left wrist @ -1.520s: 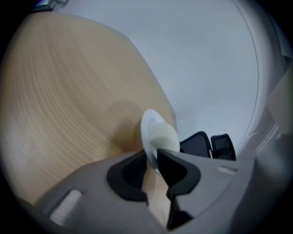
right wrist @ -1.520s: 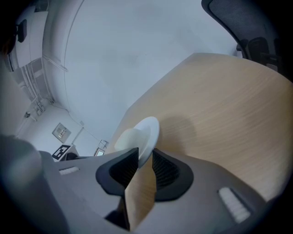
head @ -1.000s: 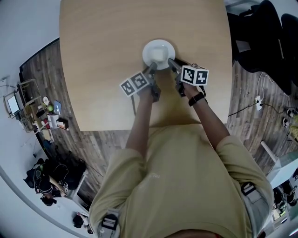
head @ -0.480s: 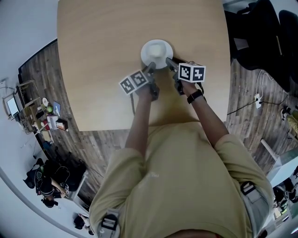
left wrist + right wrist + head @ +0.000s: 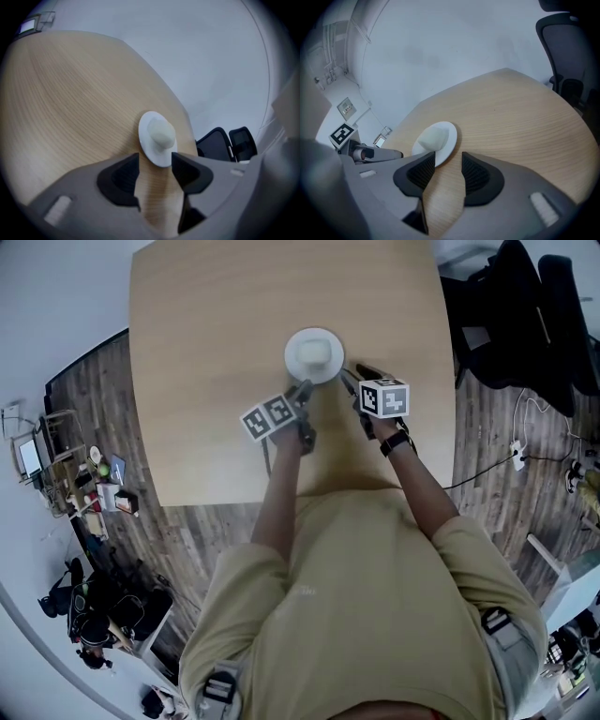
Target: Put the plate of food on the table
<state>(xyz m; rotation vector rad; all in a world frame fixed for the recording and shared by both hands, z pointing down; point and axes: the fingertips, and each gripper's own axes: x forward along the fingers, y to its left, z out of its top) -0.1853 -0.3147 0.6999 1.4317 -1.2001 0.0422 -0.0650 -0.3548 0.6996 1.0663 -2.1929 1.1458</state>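
1. The white plate (image 5: 294, 365) rests flat on the wooden tabletop (image 5: 206, 352), past the middle on the side away from the person. A pale lump of food (image 5: 316, 352) sits on it.
2. The left tool (image 5: 155, 162) has just been opening its jaws, and they now stand wide apart. The plate's near rim shows right at the mouth of the gap, but neither pad presses on it, and bare wood shows between them.
3. The right tool (image 5: 448, 161) has likewise just been opening and is spread wide. Its tips are just short of the plate's edge and grip nothing.
4. Both tools slant down toward the plate from the person's side, one at each side of its near rim.
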